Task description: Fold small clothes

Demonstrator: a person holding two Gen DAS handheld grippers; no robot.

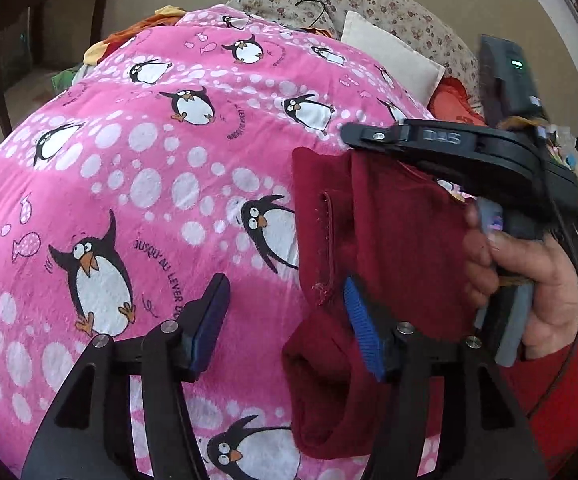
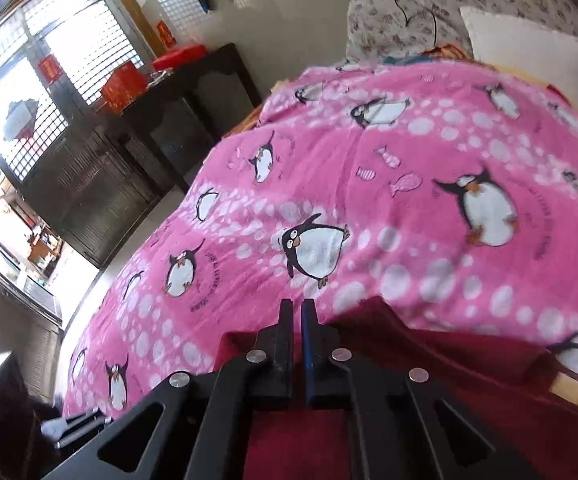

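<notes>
From the left wrist we see our left gripper [image 1: 285, 320] spread wide above the pink penguin blanket [image 1: 137, 168]; the dark red garment [image 1: 389, 240] hangs at the right, draped against the right-hand finger — the right gripper [image 1: 441, 140] holds its upper edge, though its tips are hidden. From the right wrist, that gripper [image 2: 297, 316] is nearly closed; whether cloth lies between, we cannot tell; the red garment [image 2: 429, 360] bunches near.

- Left wrist view looked steeply down, close above the pink fleece penguin-print blanket [image 1: 149, 184].
- Right wrist view skimmed lower across the same blanket [image 2: 409, 200].
</notes>
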